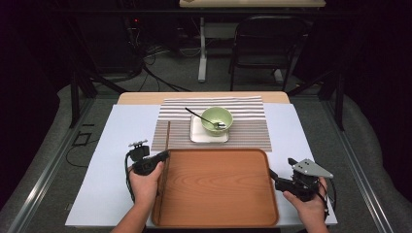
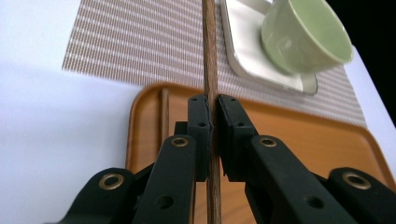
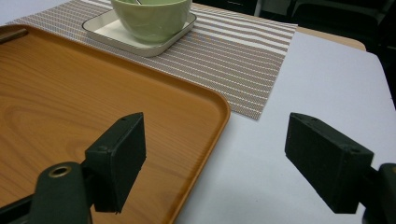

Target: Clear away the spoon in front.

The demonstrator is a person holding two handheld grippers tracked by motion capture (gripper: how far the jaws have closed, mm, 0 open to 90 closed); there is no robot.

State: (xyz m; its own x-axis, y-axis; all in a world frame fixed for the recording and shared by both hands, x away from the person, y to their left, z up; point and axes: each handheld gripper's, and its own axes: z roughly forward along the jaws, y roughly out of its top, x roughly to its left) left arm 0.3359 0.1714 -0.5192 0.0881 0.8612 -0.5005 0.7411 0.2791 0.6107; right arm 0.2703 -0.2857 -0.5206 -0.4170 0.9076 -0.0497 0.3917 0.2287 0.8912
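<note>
A wooden chopstick (image 2: pixel 211 70) is clamped between the closed fingers (image 2: pixel 200 135) of the left gripper (image 1: pixel 154 160), held over the left rim of the wooden tray (image 1: pixel 218 194). The right gripper (image 3: pixel 215 154) is held with fingers spread wide and empty beside the tray's right edge. The carrying step seems in hand; lowering onto the tray beside the second chopstick (image 2: pixel 164 116) is judged next.

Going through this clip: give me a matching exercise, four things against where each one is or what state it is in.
Things:
1. bowl
2. spoon
3. chopstick
4. right claw

Places or states:
A. clamped in the left claw
B. open, by the right edge of the tray
C. on the white plate
D. resting in the bowl, handle out over its rim

Pairs: 1-C, 2-D, 3-A, 4-B
</note>
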